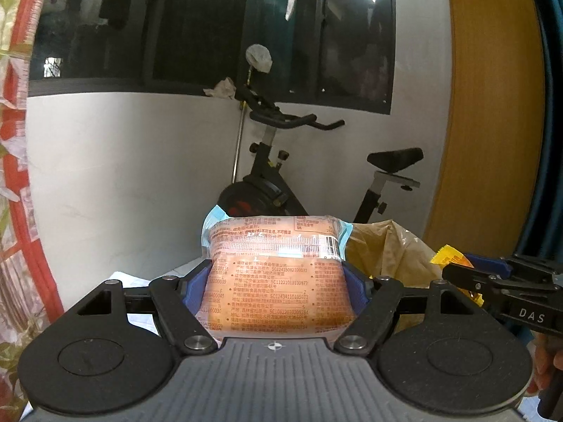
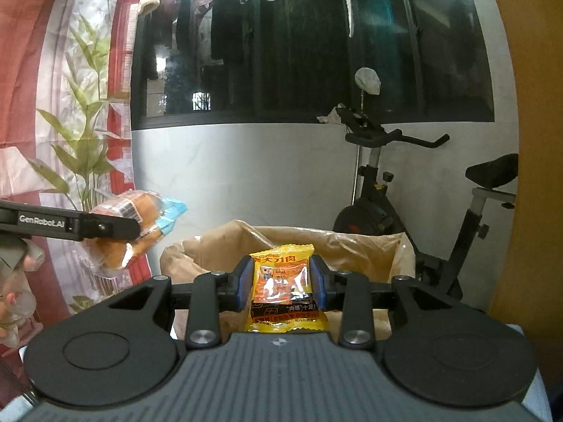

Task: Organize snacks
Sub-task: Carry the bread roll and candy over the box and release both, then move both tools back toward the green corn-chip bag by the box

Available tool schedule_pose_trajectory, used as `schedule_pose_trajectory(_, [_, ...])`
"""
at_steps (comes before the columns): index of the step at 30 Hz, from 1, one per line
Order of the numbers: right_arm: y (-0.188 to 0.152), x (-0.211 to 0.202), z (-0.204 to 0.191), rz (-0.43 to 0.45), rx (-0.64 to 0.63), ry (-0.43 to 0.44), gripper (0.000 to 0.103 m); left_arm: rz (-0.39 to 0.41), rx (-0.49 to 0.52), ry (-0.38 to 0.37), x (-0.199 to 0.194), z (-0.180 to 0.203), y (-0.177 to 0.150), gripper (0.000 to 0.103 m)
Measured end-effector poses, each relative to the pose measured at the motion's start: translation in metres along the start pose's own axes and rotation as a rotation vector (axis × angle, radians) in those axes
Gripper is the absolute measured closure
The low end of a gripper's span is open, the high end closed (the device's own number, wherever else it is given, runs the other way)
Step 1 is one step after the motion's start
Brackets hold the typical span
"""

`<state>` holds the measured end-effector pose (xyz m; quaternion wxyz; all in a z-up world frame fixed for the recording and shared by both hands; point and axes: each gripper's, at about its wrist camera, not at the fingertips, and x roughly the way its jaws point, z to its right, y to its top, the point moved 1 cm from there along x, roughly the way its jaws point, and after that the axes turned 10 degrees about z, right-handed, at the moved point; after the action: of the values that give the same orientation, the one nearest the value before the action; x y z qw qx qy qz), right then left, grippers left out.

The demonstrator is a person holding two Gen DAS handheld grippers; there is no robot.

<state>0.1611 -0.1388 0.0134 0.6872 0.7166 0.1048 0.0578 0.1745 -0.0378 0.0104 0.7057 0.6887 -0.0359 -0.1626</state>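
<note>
**Operator:** State the step in hand.

**Technician:** Carry phase, by my reading; both snacks are gripped and held in the air near the brown paper bag (image 2: 352,249). The left gripper (image 1: 278,290) has its jaws set wide, the blue pads pressing both sides of the orange bread packet (image 1: 276,274) at lower centre of the left view; the same packet shows at middle left of the right view, clear of any surface. The right gripper (image 2: 281,281) has its jaws set narrower, clamped on the yellow snack sachet (image 2: 283,281) at lower centre of its view; the sachet sits in line with the bag's open mouth.

**Operator:** What does the next move call for?

**Technician:** Probably bringing each packet over the bag opening, then parting the jaws to drop it in; whether the bag is the intended container cannot be confirmed. The bag's rim is crumpled and soft; clear it before release. The exercise bike (image 2: 422,193) stands behind, well apart.
</note>
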Motion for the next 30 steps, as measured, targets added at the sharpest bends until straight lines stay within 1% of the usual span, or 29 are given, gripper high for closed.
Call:
schedule_pose_trajectory(2, [0.001,0.007,0.003,-0.004,-0.009,0.002,0.067,-0.011,-0.003,-0.007,0.008,0.001,0.000,0.025])
schedule_pose_trajectory(6, [0.003,0.030,0.015,-0.027,0.021,-0.010,0.067,-0.050,-0.006,-0.025,0.034,0.002,0.000,0.025])
schedule_pose_trajectory(11, [-0.002,0.057,0.027,-0.061,0.033,-0.009,0.067,-0.088,-0.018,-0.027,0.063,-0.001,-0.004,0.025])
schedule_pose_trajectory(15, [-0.002,0.076,0.037,-0.081,0.046,-0.011,0.067,-0.103,-0.021,-0.032,0.085,0.002,-0.004,0.025])
schedule_pose_trajectory(19, [-0.007,0.092,0.045,-0.101,0.074,-0.021,0.066,-0.132,-0.020,-0.055,0.105,0.002,-0.007,0.024])
schedule_pose_trajectory(21, [-0.010,0.101,0.049,-0.127,0.104,-0.026,0.062,-0.158,-0.032,-0.066,0.115,-0.001,-0.010,0.022])
schedule_pose_trajectory(22, [-0.011,0.105,0.052,-0.138,0.120,-0.032,0.059,-0.164,-0.042,-0.068,0.120,-0.003,-0.011,0.021])
schedule_pose_trajectory(23, [-0.011,0.108,0.053,-0.144,0.132,-0.034,0.052,-0.168,-0.051,-0.069,0.123,-0.006,-0.013,0.021])
schedule_pose_trajectory(26, [-0.008,0.110,0.060,-0.125,0.181,-0.018,0.051,-0.180,-0.073,-0.068,0.131,-0.013,-0.015,0.021])
schedule_pose_trajectory(28, [-0.004,0.109,0.064,-0.112,0.197,-0.010,0.051,-0.166,-0.086,-0.081,0.135,-0.016,-0.013,0.021])
schedule_pose_trajectory(30, [0.004,0.108,0.069,-0.086,0.210,-0.001,0.051,-0.159,-0.076,-0.080,0.138,-0.016,-0.009,0.021])
